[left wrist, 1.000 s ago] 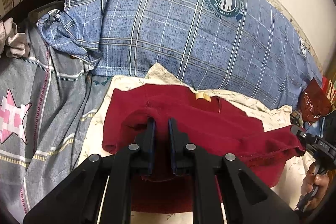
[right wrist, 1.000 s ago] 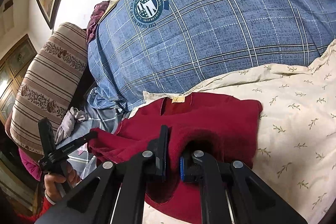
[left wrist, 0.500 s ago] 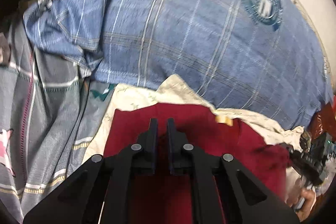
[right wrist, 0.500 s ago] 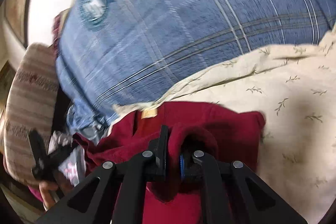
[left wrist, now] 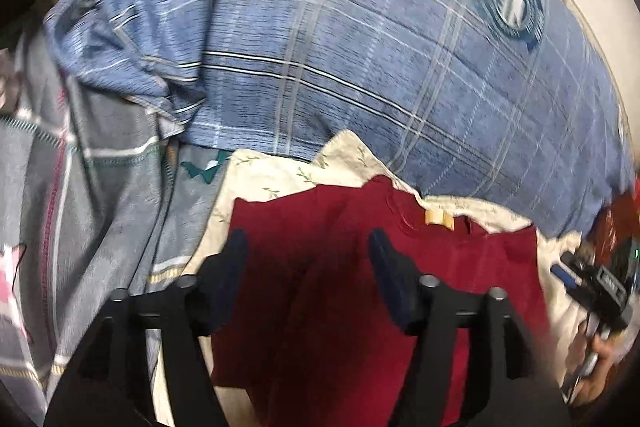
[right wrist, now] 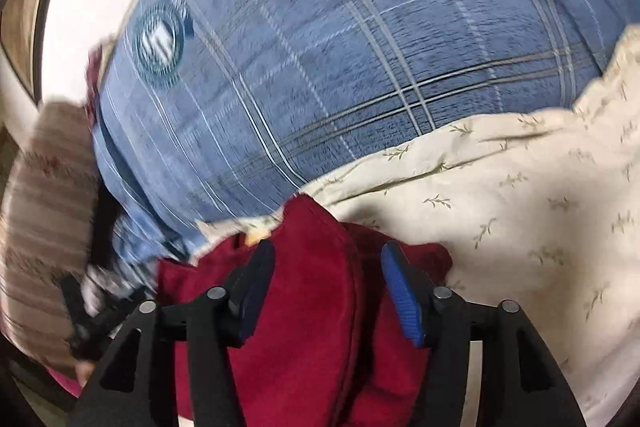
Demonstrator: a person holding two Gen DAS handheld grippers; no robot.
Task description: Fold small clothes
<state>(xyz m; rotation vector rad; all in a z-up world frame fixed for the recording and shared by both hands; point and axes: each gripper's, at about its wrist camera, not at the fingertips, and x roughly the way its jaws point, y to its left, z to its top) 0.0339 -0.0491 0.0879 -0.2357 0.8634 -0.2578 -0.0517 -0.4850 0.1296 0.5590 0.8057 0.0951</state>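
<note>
A dark red garment (left wrist: 360, 291) lies on a cream leaf-print sheet (left wrist: 276, 179), with its tan neck label (left wrist: 439, 219) at the far edge. My left gripper (left wrist: 308, 247) is open just above the garment, its jaws wide apart and holding nothing. In the right wrist view the red garment (right wrist: 316, 291) sits bunched in a raised fold between the jaws of my right gripper (right wrist: 326, 259), which is open and not clamped on it. The right gripper also shows in the left wrist view (left wrist: 592, 283) at the far right.
A big blue plaid pillow (left wrist: 360, 47) with a round emblem (left wrist: 514, 1) rises right behind the garment. A grey patterned blanket (left wrist: 60, 207) lies at the left. The cream sheet (right wrist: 520, 207) spreads to the right. A striped cushion (right wrist: 44, 207) stands at the far left.
Both grippers were shut on folds of the red garment and have opened wide, letting it go. Both moved forward toward the pillow, laying the garment down folded.
</note>
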